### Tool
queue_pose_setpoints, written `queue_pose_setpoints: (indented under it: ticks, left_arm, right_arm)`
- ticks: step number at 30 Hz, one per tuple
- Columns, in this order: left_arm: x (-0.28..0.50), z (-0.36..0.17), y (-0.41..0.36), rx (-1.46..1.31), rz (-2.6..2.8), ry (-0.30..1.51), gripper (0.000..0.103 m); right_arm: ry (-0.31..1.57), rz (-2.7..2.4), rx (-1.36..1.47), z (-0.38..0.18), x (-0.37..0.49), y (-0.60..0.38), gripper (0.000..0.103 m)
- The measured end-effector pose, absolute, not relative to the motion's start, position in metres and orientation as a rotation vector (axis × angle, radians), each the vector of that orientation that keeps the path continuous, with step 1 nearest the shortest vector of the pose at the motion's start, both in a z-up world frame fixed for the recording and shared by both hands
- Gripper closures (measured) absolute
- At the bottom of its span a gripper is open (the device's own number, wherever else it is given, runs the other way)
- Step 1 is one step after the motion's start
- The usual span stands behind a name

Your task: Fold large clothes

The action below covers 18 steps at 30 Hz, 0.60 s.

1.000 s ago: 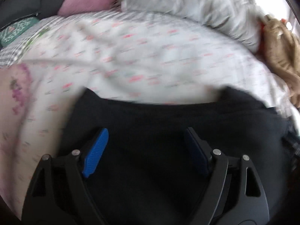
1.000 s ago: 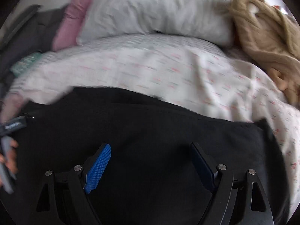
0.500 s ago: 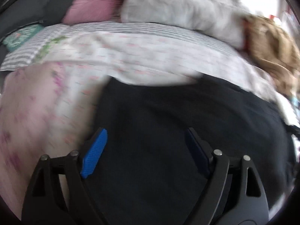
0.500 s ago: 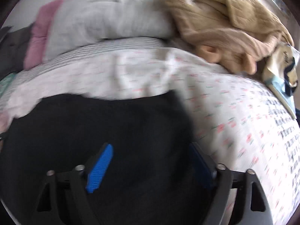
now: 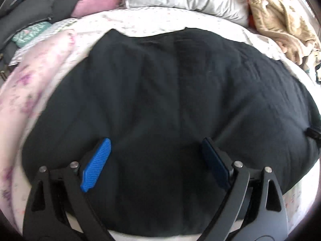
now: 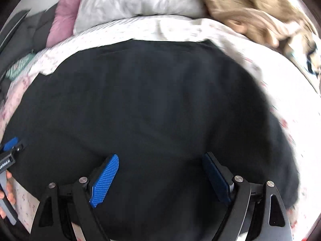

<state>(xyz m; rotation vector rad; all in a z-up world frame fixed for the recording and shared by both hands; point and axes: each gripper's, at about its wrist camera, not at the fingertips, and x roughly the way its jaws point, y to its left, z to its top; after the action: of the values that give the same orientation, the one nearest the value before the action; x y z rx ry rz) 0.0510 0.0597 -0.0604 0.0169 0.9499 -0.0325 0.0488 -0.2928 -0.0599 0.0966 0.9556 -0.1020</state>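
Both grippers now sit nearer the black garment (image 5: 170,92); left gripper (image 5: 156,160) fingers have just been opening, nothing between them; right gripper (image 6: 160,172) fingers stand apart, empty; garment lies flat on the bed (image 5: 160,20), long axis left-right, just beyond both.

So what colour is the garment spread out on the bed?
Plain black garment, no pattern visible; it shows best in the left wrist view.
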Motion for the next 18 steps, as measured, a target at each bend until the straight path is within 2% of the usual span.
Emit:
queue_pose_setpoints:
  ticks: [4,10,18]
  left_arm:
    - [0.038,-0.056,0.071,0.085,0.058,0.966,0.006]
    - [0.004,-0.045,0.081,0.156,0.103,0.977,0.006]
    - [-0.018,-0.052,0.123,-0.222,-0.025,1.114,0.006]
  right_arm:
    - [0.955,-0.131,0.08,-0.055,0.031,-0.308,0.016]
    - [0.968,-0.179,0.07,-0.048,0.002,-0.297,0.016]
    - [0.948,-0.208,0.118,-0.027,-0.032,-0.298,0.016]
